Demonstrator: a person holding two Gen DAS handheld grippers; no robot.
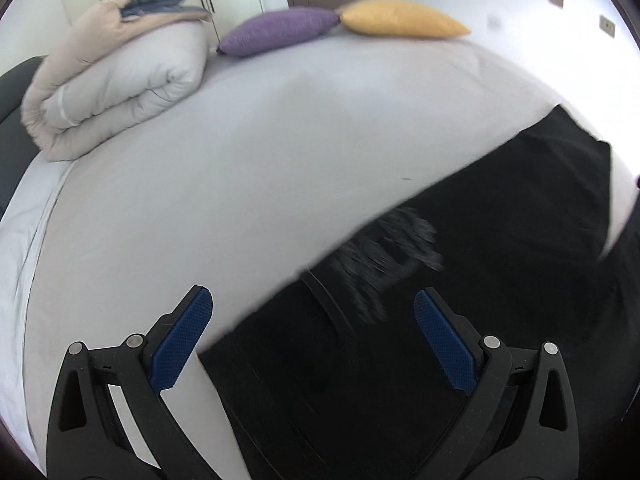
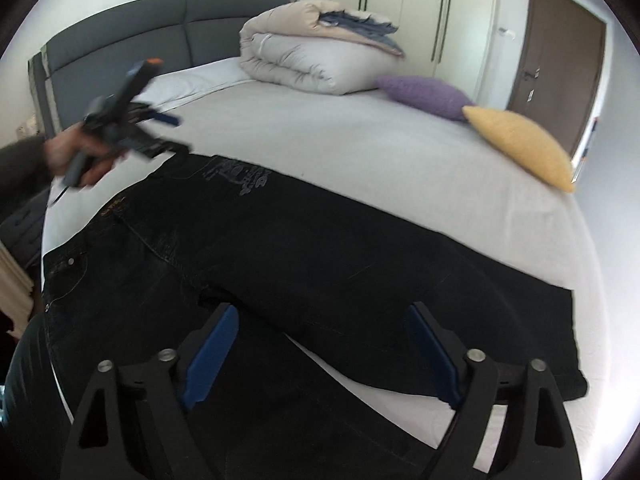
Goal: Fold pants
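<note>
Black jeans point(image 2: 304, 256) lie flat beneath both spread, empty grippers: left gripper point(image 1: 312, 336) above the waistband, right gripper point(image 2: 320, 348) over the legs.

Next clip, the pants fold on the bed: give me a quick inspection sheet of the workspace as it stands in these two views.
Surface: bed with a pale sheet, mostly bare.
Job's things: black jeans spread flat, legs apart, waistband toward the left side; no fold seen.
Clutter: rolled duvet with blue cloth on top, purple cushion and yellow cushion along the far edge.
Grippers: left hand-held gripper open over the waist area, blurred in the right wrist view; right hand-held gripper open above the legs; neither holds cloth.
Cables: nothing seen.
Surroundings: grey headboard, wardrobe doors, brown door.
</note>
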